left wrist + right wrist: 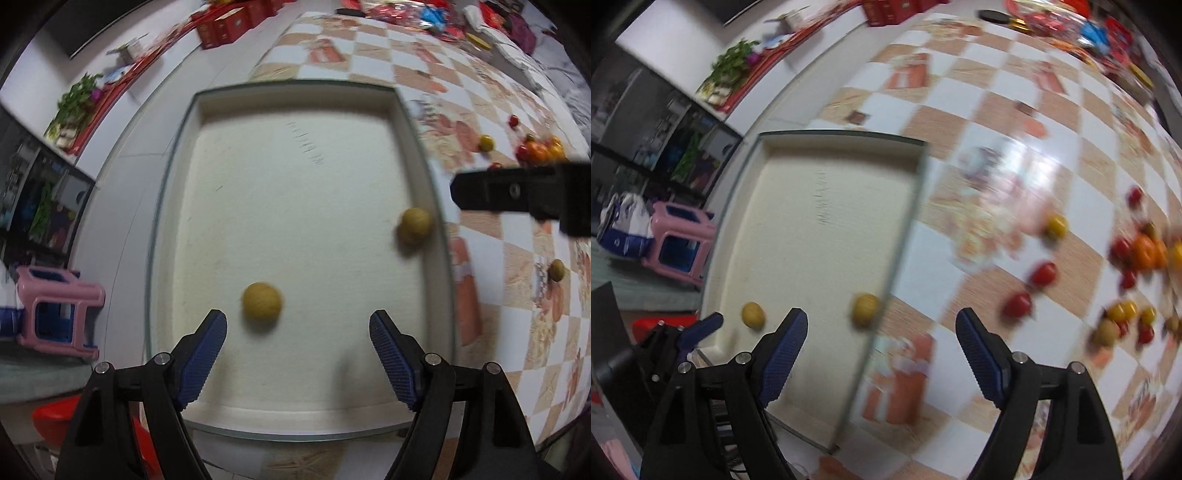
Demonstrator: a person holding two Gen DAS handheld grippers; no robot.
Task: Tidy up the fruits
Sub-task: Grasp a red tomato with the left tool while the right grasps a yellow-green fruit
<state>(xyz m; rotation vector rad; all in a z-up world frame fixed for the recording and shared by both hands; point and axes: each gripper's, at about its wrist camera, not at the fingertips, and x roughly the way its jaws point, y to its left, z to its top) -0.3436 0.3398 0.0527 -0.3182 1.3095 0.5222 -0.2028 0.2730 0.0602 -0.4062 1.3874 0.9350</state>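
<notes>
A white rectangular tray (207,110) lies on the checkered tablecloth and holds two tan round fruits. One fruit (261,301) lies just ahead of my open, empty left gripper (298,328). The other (415,224) lies by the tray's right wall. My right gripper (882,326) is open and empty over the tray's right rim (905,229); its black body shows in the left wrist view (517,192). The same two fruits show in the right wrist view (752,314) (865,308). Red, yellow and orange small fruits (1141,254) lie scattered on the cloth to the right.
A lone tan fruit (555,269) lies on the cloth right of the tray. Red boxes (229,26) and colourful packets (436,14) stand at the table's far end. A pink stool (55,310) stands on the floor to the left. The right wrist view is motion-blurred.
</notes>
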